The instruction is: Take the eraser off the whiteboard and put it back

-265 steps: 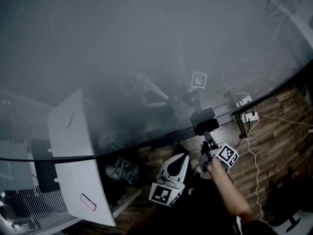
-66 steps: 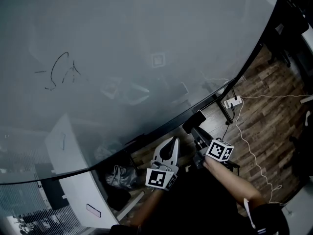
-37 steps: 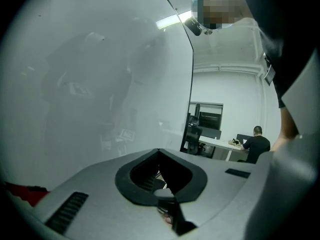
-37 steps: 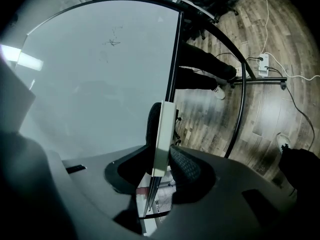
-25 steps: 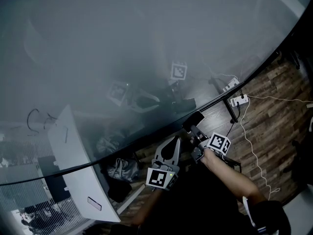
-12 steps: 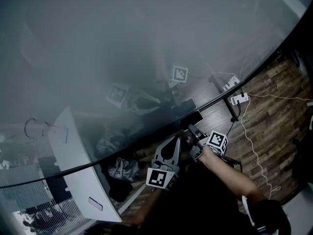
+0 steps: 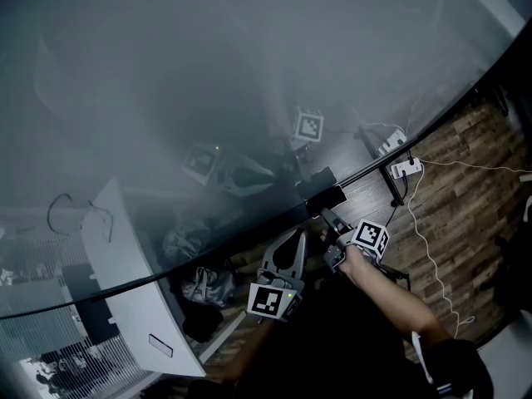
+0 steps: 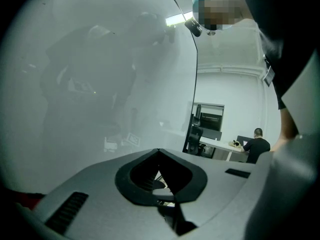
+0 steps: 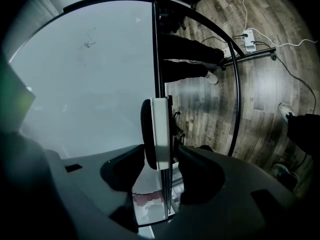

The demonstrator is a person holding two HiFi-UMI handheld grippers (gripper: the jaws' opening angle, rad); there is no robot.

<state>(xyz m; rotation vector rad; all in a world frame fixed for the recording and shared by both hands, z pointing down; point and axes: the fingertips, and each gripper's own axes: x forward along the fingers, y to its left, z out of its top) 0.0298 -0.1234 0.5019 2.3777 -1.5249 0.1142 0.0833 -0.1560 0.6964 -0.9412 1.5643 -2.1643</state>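
The eraser (image 9: pixel 161 134) sits at the same spot on the lower edge of the whiteboard (image 7: pixel 208 73) as half a second earlier, and both hand-held tools hang just below that edge much as they did then. One second earlier the eraser was already at that rim with the right tongs (image 7: pixel 330 219) right behind it.

The right tongs are opening and stand wide. The eraser is between the two jaws, with a clear gap on the board side and the other jaw close beside the board's thin edge. Neither pad appears to press on it. The left tongs (image 8: pixel 159 151) are closed tip to tip with nothing between them, pointing at the board surface to the left of the eraser and apart from it.

From the right gripper view the eraser is seen edge-on and upright. It has a white slab body with a dark rounded felt pad on its left face, and that pad lies flat against the grey board. From the head view it shows only as a small dark block at the rim, above a wooden floor (image 7: pixel 465 198).
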